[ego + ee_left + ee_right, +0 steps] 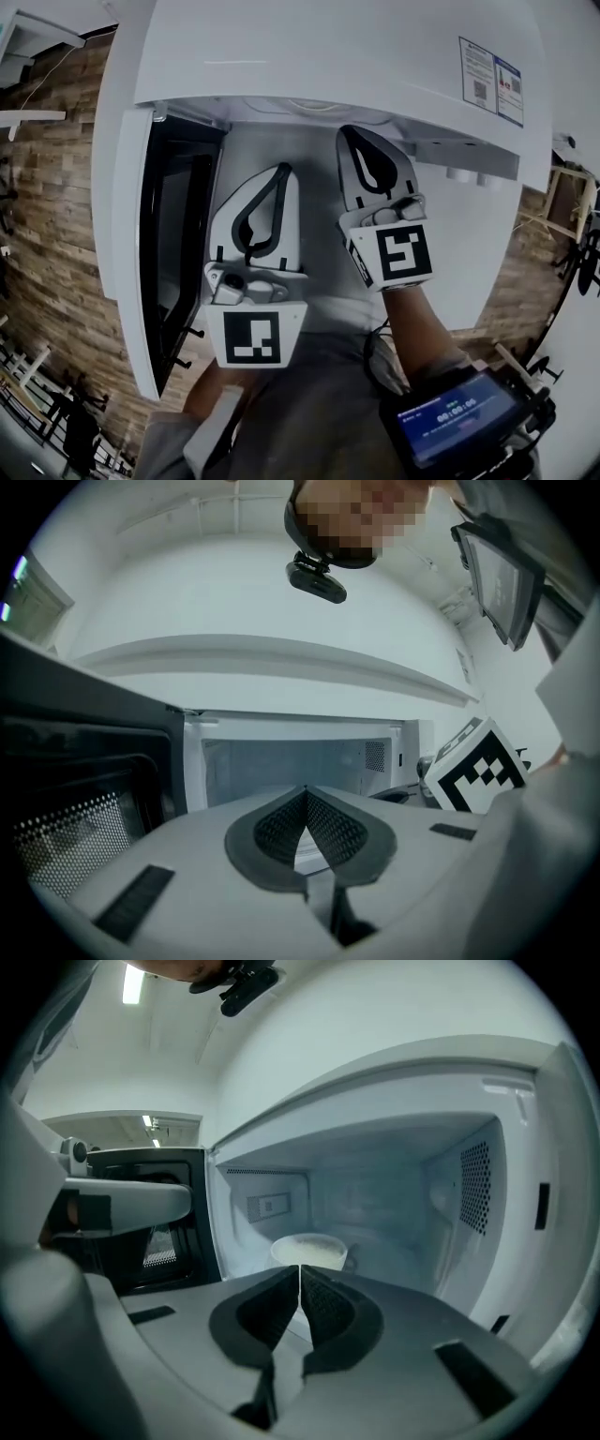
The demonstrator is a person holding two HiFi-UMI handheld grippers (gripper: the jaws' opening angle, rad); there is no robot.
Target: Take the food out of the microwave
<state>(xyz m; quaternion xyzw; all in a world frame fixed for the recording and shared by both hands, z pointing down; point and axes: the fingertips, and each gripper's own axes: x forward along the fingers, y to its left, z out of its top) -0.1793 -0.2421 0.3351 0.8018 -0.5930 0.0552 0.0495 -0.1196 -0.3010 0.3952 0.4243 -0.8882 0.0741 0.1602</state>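
Food bowl [307,1252] inside open microwave [394,1190]

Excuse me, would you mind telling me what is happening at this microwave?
A person holds a gripper in each hand in front of a white microwave whose door stands open to the left. The left gripper and the right gripper are both shut and empty, pointing into the cavity. A white bowl of food sits inside, untouched; nothing has been taken out yet.
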